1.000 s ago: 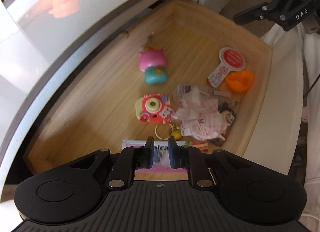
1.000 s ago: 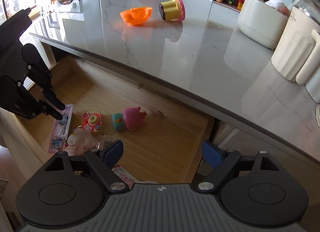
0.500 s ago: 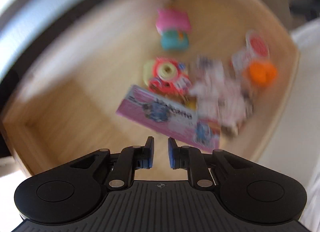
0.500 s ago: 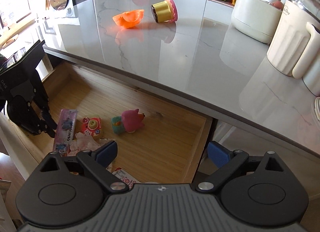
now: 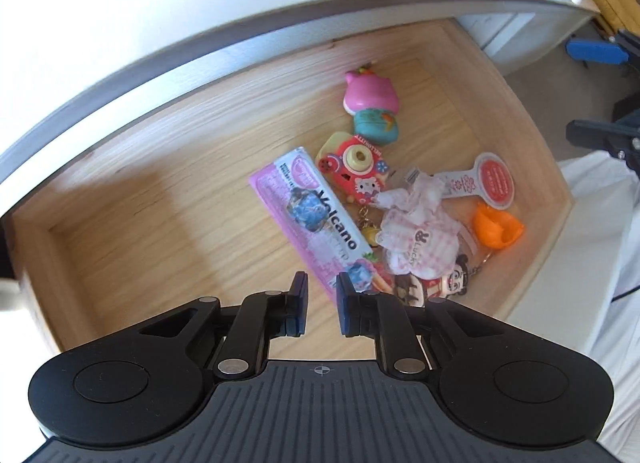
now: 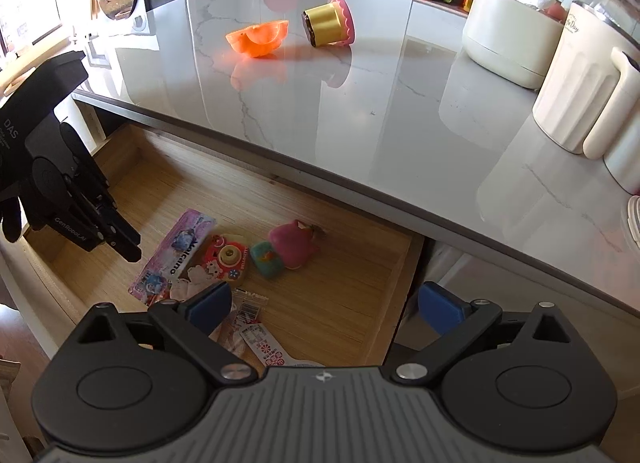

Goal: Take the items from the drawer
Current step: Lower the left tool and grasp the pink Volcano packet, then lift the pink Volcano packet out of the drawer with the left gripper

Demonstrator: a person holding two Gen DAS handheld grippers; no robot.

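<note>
The open wooden drawer holds a pink Volcano pack, a red toy camera, a pink-and-teal squishy toy, a bag of pink doll clothes, a red-and-white tag and an orange shell. My left gripper points steeply down over the pack's near end, its jaws a narrow gap apart with nothing between them. In the right wrist view the left gripper hangs just left of the pack. My right gripper hovers over the drawer's right part, jaws opening wide and empty.
A grey marble countertop overhangs the drawer's back. On it lie an orange shell and a gold-and-pink cup on its side. White appliances stand at the right. Bare drawer floor lies right of the toys.
The left gripper has rolled and shifted, so the pack now lies diagonally beyond its fingertips instead of behind them. The right jaws have spread wider.
</note>
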